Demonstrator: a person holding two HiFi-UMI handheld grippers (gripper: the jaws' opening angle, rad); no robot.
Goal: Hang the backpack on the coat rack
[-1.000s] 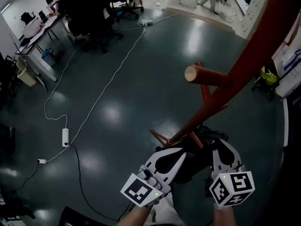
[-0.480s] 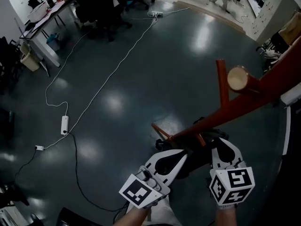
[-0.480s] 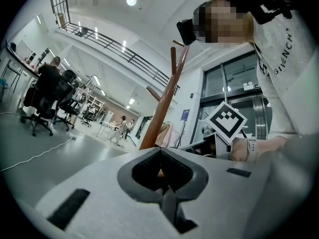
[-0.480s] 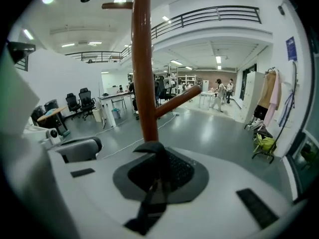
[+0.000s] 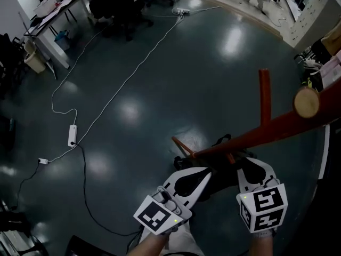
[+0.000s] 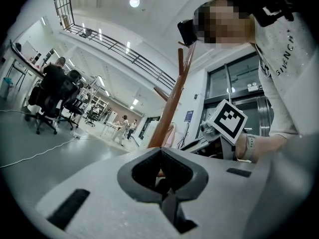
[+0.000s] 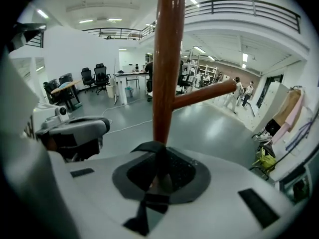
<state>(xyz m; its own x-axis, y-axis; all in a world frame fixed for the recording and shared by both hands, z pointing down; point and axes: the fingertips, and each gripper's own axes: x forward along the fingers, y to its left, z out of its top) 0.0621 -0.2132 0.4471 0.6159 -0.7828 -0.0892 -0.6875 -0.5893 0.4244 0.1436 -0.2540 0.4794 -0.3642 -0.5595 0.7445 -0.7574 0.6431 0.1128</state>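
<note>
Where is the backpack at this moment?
In the head view, lower centre-right, the backpack is between the left gripper and right gripper, beside the coat rack.

The coat rack [image 5: 277, 128], at the right of the frame, is smooth, varnished reddish-brown wood with a pale bare peg end. The floor [image 5: 160, 73] is glossy dark grey. The backpack strap [image 7: 159, 163] is matt black woven cloth.

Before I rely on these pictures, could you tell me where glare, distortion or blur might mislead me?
Head view: ceiling lights glare in patches on the glossy floor, and the coat rack is steeply foreshortened. Left gripper view: black corners, curved balcony railing, jaws near and soft. Right gripper view: the backpack strap in the shut jaws is a featureless black.
</note>
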